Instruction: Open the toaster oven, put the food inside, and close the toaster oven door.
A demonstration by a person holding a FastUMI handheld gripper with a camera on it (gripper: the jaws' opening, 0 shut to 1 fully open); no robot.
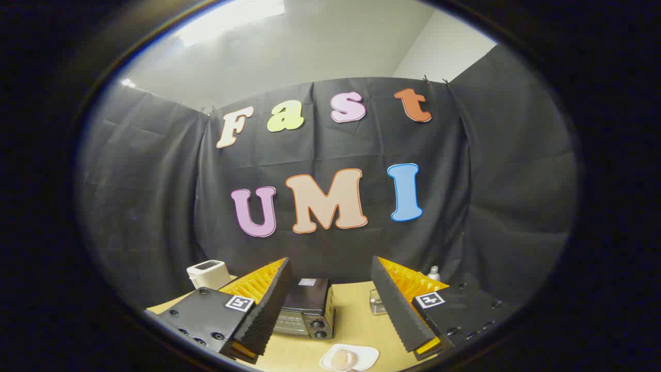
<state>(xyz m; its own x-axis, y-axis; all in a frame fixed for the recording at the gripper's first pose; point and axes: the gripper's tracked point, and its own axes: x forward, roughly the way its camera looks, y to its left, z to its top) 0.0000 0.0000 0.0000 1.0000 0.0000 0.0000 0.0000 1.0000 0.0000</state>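
— Tongs? 
— Gripper (pixel 330 305), fingers spread wide, holding nothing. 
— Task items? 
— Toaster oven (pixel 308 307), lower centre, door shut; food (pixel 343 357) on white plate (pixel 365 354), bottom centre, wooden table (pixel 353 323). 
— Others? 
— White appliance (pixel 207 273), lower left; clear glass (pixel 377 302), lower right.

You're in a cloth-walled recording booth, probably a lab: black drapes (pixel 155 206) clipped up behind a wooden bench (pixel 351 315).

The pale wooden bench (pixel 356 320) carries a dark toaster oven (pixel 310 307), standing between the spread fingers of the tongs (pixel 330 305) with its door closed. Nearer, a white plate (pixel 367 356) holds a piece of food (pixel 343 358). A white appliance (pixel 208 273) stands at the back left; a small clear container (pixel 377 302) and a white bottle (pixel 434 272) stand to the right.
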